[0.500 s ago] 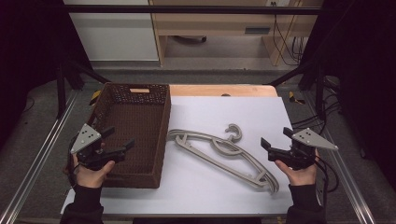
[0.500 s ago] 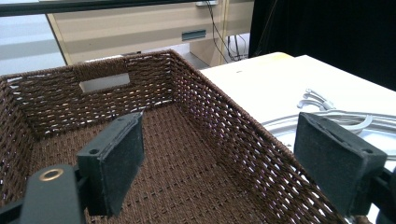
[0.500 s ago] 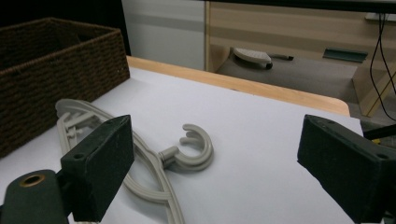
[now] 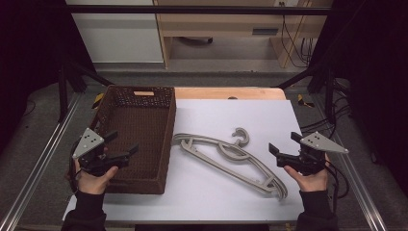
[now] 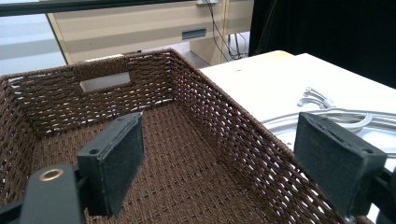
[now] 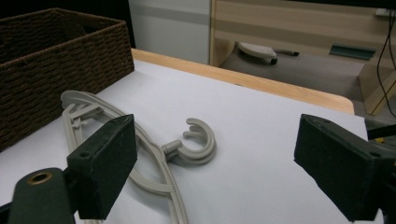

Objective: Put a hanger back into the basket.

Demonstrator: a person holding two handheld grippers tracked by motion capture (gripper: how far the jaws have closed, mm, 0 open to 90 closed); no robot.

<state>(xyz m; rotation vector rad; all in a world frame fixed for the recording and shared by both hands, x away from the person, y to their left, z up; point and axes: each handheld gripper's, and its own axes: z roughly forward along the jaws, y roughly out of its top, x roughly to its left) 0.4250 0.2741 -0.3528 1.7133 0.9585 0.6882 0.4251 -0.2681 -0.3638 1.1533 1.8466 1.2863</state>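
White table top [image 4: 250,192], wooden cabinet [image 4: 226,24] behind

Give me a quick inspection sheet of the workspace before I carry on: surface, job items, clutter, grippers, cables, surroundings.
Surface: white table top, wooden strip along the far edge.
Job's things: grey hangers stacked flat on the white top, hooks pointing away from the person; brown wicker basket to their left, nothing seen inside.
Clutter: nothing seen on the table.
Grippers: left hand-held gripper open over the basket's near end; right hand-held gripper open, just right of the hangers, touching nothing.
Cables: one trails from the right hand-held gripper; more hang by the wooden furniture behind.
Surroundings: metal rails either side, dark curtains.
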